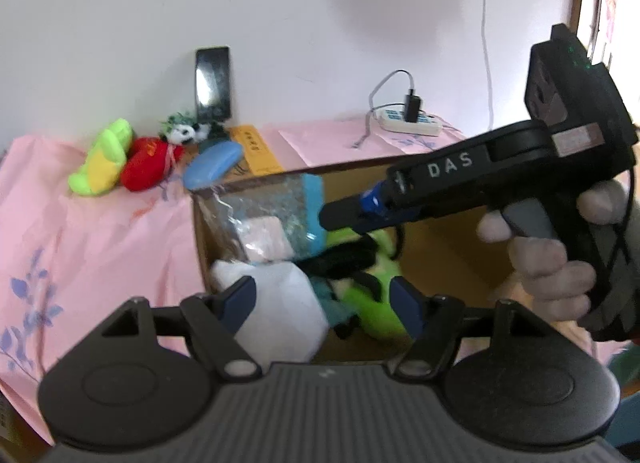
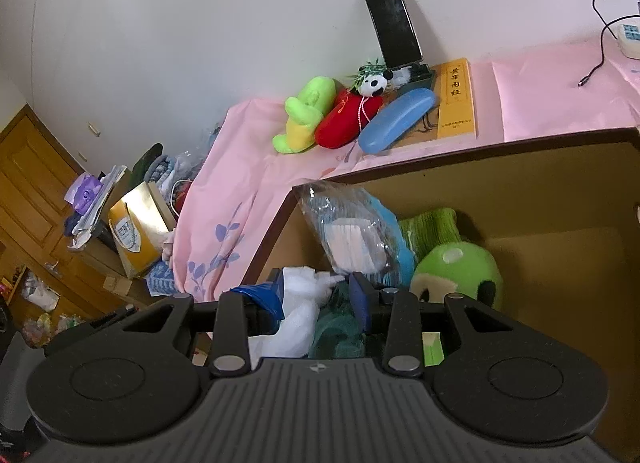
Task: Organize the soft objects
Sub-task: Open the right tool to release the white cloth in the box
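Two grippers over the cardboard box (image 2: pixel 520 167). Right gripper (image 2: pixel 318 295) clamped on a crumpled white soft item (image 2: pixel 304 303) inside the box; left gripper (image 1: pixel 324 303) jaws apart, holding nothing. Ahead of the right gripper: clear bagged cloth (image 2: pixel 352 227), green plush (image 2: pixel 456 267).

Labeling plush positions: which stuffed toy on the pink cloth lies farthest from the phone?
The green-and-yellow plush. It ends the row, beyond the red plush and the panda, which sits right by the phone.

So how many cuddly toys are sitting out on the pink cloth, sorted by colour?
Green and yellow: 1, plush toy
Red: 1, plush toy
Black and white: 1, small panda
Total: 3
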Demonstrator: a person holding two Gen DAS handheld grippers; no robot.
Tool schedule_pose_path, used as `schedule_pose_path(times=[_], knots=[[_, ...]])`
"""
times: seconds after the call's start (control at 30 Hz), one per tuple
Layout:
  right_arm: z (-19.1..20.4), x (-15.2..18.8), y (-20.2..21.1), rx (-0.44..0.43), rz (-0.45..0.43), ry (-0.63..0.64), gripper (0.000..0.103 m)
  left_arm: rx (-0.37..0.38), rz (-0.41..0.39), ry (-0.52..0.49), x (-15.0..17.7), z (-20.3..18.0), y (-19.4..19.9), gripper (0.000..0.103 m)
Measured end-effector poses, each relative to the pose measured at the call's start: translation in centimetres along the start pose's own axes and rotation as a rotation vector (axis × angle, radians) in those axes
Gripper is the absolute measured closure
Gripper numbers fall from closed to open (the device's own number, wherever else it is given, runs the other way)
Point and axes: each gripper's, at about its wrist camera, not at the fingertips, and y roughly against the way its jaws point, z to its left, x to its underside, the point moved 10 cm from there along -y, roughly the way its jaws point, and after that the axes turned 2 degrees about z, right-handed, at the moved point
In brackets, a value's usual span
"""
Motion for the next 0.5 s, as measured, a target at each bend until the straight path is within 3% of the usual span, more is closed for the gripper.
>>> schedule_pose_path(times=[0.1, 0.5], knots=[[0.1, 0.3, 0.4, -0.003, 0.001, -0.006, 0.084, 0.039, 0.012, 0.011, 0.6, -0.9, 0.1, 0.031], [0.6, 2.4, 2.3, 0.091, -0.002, 0.038, 0.084, -0.053, 0.036, 0.095, -0.2, -1.1, -0.2, 0.031]])
